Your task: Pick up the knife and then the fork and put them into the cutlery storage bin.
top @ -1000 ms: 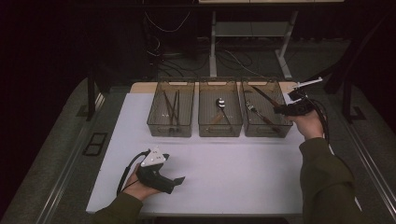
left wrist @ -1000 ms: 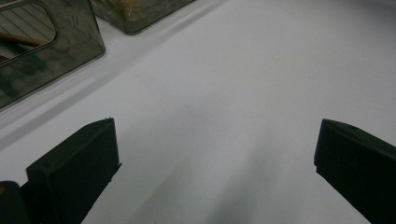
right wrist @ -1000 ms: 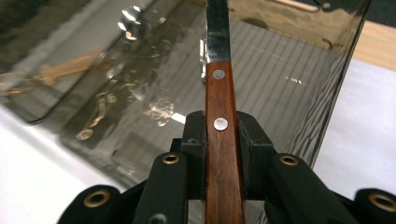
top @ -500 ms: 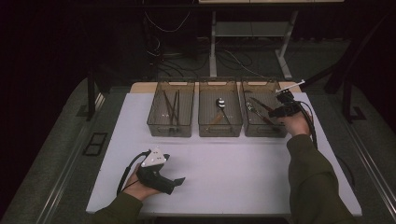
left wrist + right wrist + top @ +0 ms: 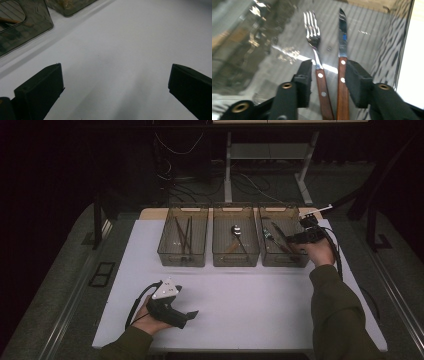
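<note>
Right gripper view: the right gripper (image 5: 327,82), its jaws just opened, is seen straddling a wooden-handled fork (image 5: 317,62) and knife (image 5: 342,62) released inside the clear right-hand bin (image 5: 280,242). Sorting is judged nearly done; the left gripper (image 5: 192,314) rests open.

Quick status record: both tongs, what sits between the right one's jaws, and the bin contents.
right tongs: in the right clear plastic bin; jaws just opening, pads off the cutlery
between its jaws: wooden-handled fork and wooden-handled knife, side by side on the bin floor
left tongs: open, over bare white table
middle bin: metal spoon
left bin: dark sticks
</note>
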`<state>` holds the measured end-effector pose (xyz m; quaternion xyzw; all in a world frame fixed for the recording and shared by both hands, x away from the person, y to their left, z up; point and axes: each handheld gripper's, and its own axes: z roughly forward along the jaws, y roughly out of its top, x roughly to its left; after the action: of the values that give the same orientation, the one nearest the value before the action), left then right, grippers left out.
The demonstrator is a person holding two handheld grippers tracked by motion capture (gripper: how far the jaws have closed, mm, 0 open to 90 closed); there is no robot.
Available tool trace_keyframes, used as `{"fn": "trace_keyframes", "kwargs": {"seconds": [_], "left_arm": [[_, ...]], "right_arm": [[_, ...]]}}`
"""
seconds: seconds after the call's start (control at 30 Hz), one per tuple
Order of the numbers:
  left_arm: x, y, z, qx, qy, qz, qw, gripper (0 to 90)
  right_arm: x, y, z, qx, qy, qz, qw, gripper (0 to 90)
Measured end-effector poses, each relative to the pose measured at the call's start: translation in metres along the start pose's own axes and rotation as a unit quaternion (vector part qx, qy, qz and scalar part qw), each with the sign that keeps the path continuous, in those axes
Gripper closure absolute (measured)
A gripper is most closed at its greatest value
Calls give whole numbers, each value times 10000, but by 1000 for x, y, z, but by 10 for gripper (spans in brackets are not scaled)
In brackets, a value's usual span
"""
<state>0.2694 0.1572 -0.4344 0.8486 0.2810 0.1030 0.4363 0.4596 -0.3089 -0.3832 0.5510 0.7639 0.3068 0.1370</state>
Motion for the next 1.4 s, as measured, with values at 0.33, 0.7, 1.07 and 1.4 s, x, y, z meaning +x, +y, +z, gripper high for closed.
{"fn": "trace_keyframes", "kwargs": {"seconds": [0.33, 0.7, 1.07, 1.4], "left_arm": [[1, 0, 1, -12, 28, 5, 10000, 0], [4, -1, 1, -13, 75, -46, 10000, 0], [4, -2, -1, -67, 72, -63, 9999, 0], [6, -2, -4, -156, 71, -53, 9998, 0]], "right_arm": [[8, -8, -25, -540, 520, -288, 9968, 351], [23, -33, -54, -1015, 866, -691, 9886, 235], [52, -77, -64, -1418, 1144, -999, 9782, 182], [68, -119, -55, -1467, 1192, -1215, 9744, 182]]}}
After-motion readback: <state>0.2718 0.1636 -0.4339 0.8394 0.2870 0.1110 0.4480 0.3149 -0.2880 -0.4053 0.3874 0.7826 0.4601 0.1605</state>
